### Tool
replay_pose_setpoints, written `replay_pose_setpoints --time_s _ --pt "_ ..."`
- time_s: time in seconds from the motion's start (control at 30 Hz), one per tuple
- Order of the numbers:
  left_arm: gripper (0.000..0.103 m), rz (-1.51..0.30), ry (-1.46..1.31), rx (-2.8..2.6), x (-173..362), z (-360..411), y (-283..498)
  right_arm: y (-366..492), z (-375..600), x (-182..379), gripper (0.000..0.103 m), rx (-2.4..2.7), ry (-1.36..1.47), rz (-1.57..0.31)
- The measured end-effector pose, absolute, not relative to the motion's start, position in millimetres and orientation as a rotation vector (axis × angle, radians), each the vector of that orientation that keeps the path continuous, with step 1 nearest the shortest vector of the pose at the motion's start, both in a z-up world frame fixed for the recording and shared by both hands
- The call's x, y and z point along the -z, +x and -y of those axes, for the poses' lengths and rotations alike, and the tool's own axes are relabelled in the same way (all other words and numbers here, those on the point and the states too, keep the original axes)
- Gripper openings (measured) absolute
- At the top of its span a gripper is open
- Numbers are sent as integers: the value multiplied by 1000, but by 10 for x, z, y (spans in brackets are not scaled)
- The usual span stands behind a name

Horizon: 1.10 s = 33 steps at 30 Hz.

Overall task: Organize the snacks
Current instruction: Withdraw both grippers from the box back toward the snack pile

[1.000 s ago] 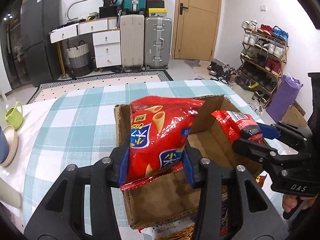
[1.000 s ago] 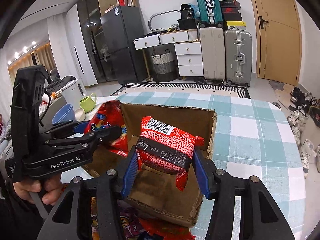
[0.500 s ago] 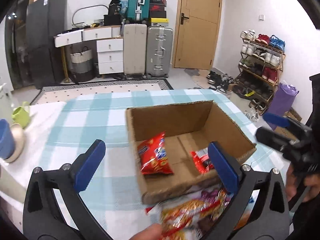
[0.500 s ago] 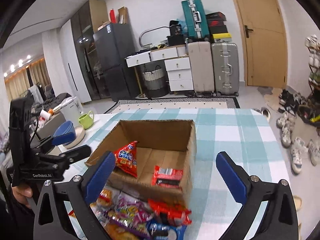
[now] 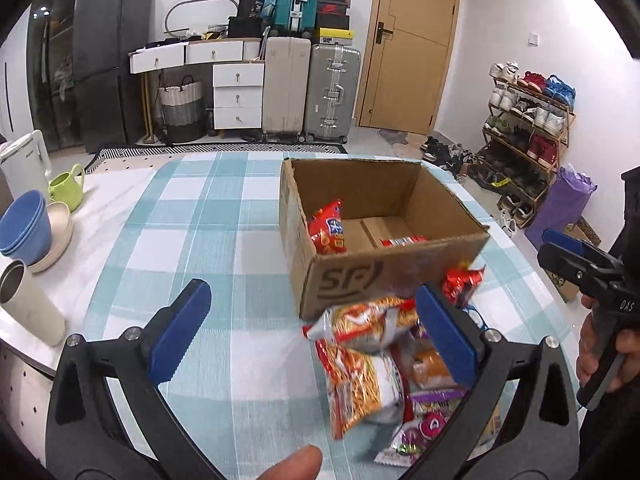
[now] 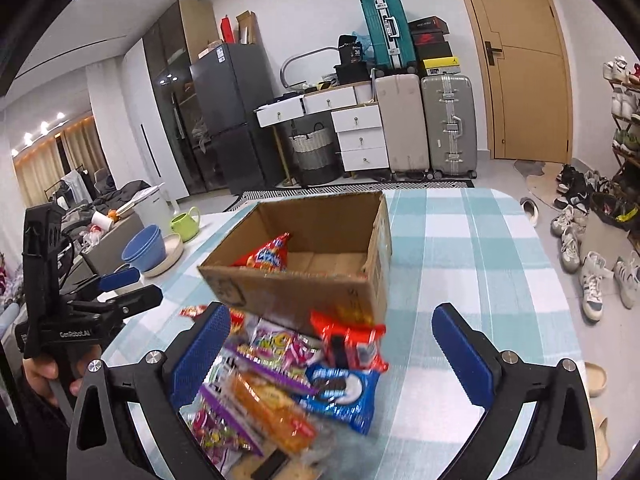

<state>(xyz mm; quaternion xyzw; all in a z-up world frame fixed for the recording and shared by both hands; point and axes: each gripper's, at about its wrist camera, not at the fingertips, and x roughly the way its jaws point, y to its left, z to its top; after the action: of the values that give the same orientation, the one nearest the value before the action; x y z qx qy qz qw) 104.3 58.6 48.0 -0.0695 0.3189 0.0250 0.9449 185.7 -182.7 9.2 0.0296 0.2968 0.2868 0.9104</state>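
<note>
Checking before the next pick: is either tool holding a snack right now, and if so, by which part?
Nothing is held. The left tool and right tool both stand open and empty after just opening; the red chip bag lies in the cardboard box.

Snack pile (image 5: 384, 360) before the cardboard box (image 5: 384, 280), on the table (image 5: 208, 216)

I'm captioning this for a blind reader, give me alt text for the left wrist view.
The open left gripper holds nothing, above a checked tablecloth beside a pile of snack packets. Behind it, a cardboard box contains two red packets.
</note>
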Motion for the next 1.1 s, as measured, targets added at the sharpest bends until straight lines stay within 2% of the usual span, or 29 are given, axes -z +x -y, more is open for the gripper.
replay_pose_setpoints --time_s 0.57,1.1 --pt "102 -714 -137 -56 -171 -327 756 1579 1810 185 102 -546 -8 -692" --pt "102 -753 -133 -42 -100 -328 749 1496 1688 433 102 -552 -66 -788"
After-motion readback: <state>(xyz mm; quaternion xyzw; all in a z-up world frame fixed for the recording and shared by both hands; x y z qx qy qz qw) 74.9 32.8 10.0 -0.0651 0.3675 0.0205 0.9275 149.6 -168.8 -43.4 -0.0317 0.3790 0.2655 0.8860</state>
